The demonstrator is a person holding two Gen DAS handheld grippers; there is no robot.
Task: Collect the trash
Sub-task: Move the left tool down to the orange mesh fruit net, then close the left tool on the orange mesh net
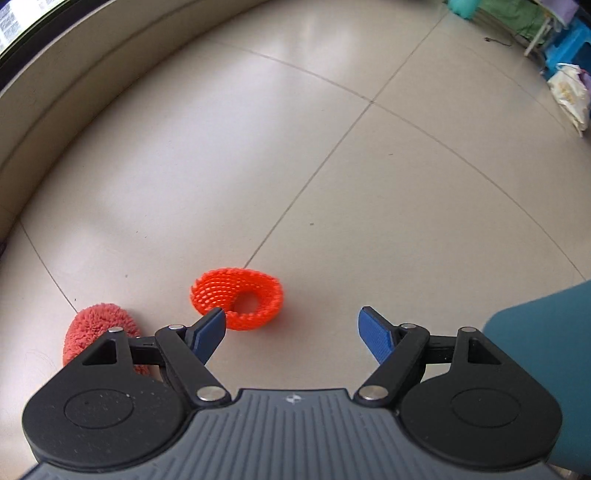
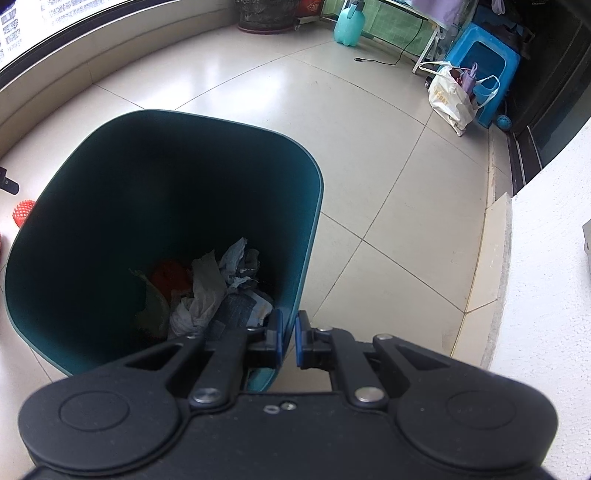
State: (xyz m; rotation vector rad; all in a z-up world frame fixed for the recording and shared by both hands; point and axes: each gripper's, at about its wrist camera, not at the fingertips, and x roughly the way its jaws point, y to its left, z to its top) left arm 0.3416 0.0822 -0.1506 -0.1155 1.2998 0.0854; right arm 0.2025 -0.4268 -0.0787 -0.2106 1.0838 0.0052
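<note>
1. Since the task's thing sits on the floor tiles, I start there: orange net (image 1: 236, 299), a foam mesh ring, lying flat just ahead of my L claw (image 1: 291, 332). Its near edge shows right behind the L-side pad (image 1: 210, 334); can't tell if pad touches it or just overlaps in view.
2. L claw: jaws spread wide, nothing gripped, nothing between pads yet. Net lies off-centre, toward the L-side pad, not in the middle of the gap.
3. Just beside the net, further L, a fuzzy red mop pad (image 1: 98, 332), partly hidden under the claw body. Prob. not trash, can't be sure.
4. R claw (image 2: 289, 341): pinched nearly shut on the bin (image 2: 295, 206) rim near corner, wall between pads. Bin is teal, holds paper and wrappers (image 2: 207, 291) at the bottom. Its wall also shows at the R edge of the L view, so bin is near the net.
5. Outward: blue stool (image 2: 480, 62), white bag (image 2: 448, 98), green jug (image 2: 349, 24) well apart, by the far wall.
6. Risks, my guess:
 - Closing off-centre: one pad lands on top of the net, squashes or flicks it away instead of pinching.
 - Net is soft and springy, so a thin grab on the edge may slip out on the lift.
 - Drifting L could snag the mop pad w/ the net.
 - R grip is on one corner only; bin may tilt or swing if I yank, and spill.
</note>
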